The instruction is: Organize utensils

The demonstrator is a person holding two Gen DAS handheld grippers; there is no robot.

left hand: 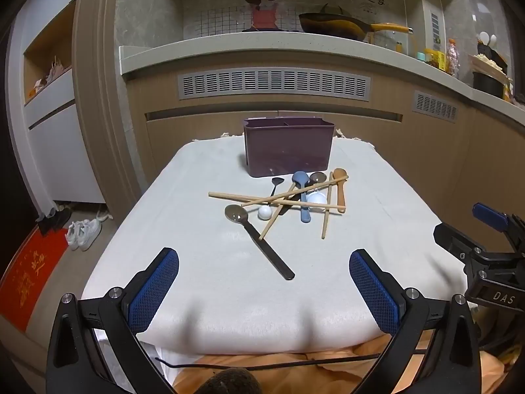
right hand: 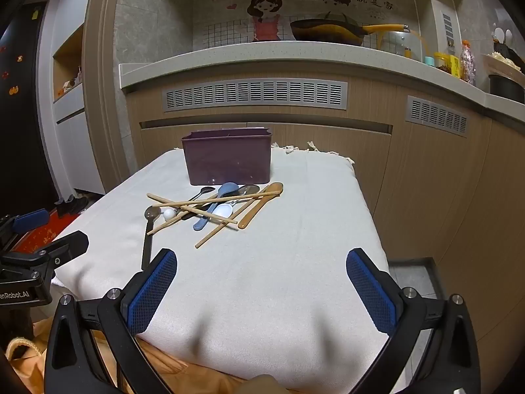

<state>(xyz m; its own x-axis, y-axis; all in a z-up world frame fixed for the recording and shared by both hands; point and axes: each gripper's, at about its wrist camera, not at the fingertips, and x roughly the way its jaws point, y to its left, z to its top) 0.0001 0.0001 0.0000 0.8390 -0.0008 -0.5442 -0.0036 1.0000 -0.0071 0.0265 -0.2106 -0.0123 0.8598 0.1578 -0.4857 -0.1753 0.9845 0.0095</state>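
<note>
Crisscrossing chopsticks (left hand: 275, 200) over spoons (left hand: 303, 197), before purple caddy (left hand: 288, 146).

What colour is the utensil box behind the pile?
The box is dark purple, clearest in the left wrist view.

- I count one dark purple utensil holder (left hand: 288, 151), standing on one white cloth (left hand: 203, 262).
- Four wooden chopsticks (left hand: 249, 197) lie crossed in the pile.
- One wooden spoon (left hand: 340, 186).
- One blue spoon (left hand: 302, 193).
- Two white spoons (left hand: 316, 201).
- Three dark spoons (left hand: 259, 239).
- I hold two grippers: left gripper (left hand: 264, 271), right gripper (right hand: 261, 271).
</note>
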